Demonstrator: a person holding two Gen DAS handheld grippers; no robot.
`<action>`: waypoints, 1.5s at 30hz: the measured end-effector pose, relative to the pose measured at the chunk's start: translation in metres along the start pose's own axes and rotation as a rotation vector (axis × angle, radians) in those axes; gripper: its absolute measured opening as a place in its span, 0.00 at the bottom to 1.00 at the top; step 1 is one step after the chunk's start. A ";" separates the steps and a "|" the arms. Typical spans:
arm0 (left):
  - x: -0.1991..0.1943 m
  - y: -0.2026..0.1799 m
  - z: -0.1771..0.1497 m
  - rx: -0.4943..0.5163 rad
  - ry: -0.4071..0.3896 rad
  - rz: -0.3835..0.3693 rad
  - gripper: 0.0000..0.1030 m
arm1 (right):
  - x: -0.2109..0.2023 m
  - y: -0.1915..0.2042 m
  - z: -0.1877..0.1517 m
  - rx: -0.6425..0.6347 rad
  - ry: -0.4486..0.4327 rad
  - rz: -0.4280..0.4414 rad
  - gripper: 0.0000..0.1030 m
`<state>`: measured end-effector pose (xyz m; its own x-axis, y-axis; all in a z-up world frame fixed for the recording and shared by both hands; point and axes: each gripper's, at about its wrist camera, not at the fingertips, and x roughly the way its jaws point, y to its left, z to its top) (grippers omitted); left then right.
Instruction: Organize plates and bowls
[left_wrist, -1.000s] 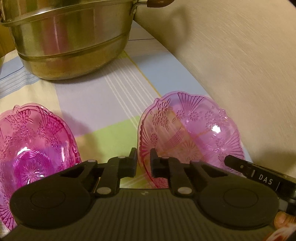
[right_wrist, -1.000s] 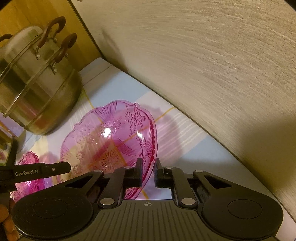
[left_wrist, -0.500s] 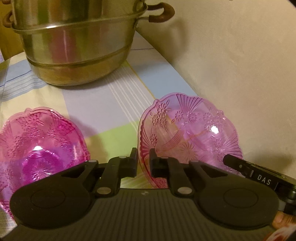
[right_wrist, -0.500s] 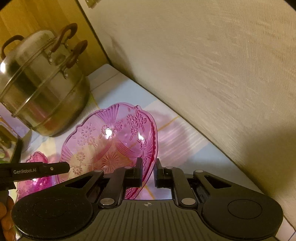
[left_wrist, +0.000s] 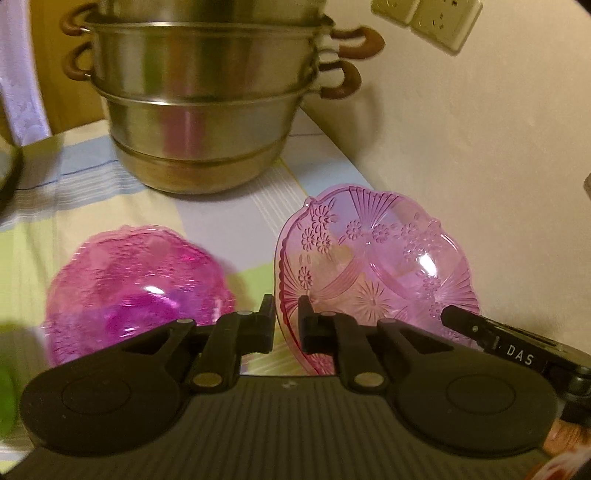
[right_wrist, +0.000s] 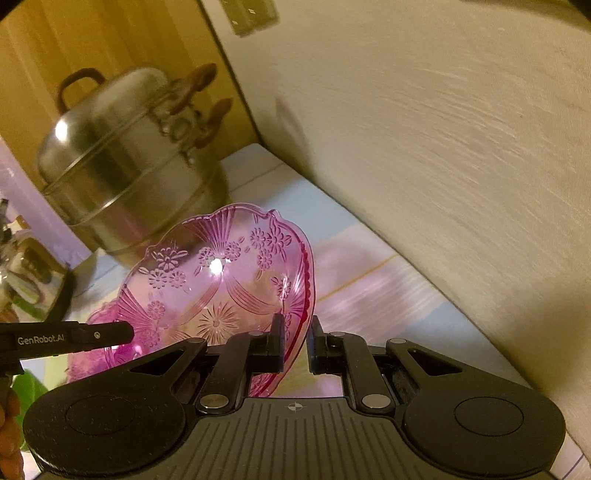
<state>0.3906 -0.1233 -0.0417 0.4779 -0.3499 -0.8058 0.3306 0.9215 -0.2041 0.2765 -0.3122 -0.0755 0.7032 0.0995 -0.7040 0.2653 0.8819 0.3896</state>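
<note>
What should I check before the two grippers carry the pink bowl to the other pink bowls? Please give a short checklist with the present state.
1. left gripper shut on the pink bowl rim: ok.
2. right gripper shut on the opposite rim: ok.
3. Bowl clear of the tablecloth: cannot tell.
4. Bowl apart from the steel steamer pot: ok.
5. Stack of pink bowls open side up, nothing on top: ok, though blurred.
6. Bowl level: not ok, it tilts.

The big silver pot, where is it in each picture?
Left wrist view: the silver pot stands at the top, left of middle, behind both pink bowls.
Right wrist view: the same pot leans at the upper left, behind the pink bowl.
Shared landmark: the pink bowl pinched by both grippers.
</note>
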 end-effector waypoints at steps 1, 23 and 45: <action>-0.004 0.002 -0.001 -0.003 -0.005 0.003 0.10 | -0.002 0.004 0.000 -0.005 -0.001 0.008 0.11; -0.087 0.090 -0.039 -0.154 -0.125 0.110 0.10 | -0.009 0.105 -0.026 -0.190 0.001 0.160 0.11; -0.063 0.145 -0.055 -0.241 -0.159 0.149 0.10 | 0.051 0.145 -0.031 -0.346 0.073 0.215 0.13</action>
<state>0.3632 0.0414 -0.0511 0.6335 -0.2129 -0.7439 0.0545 0.9713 -0.2316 0.3304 -0.1648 -0.0732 0.6667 0.3200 -0.6732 -0.1292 0.9391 0.3185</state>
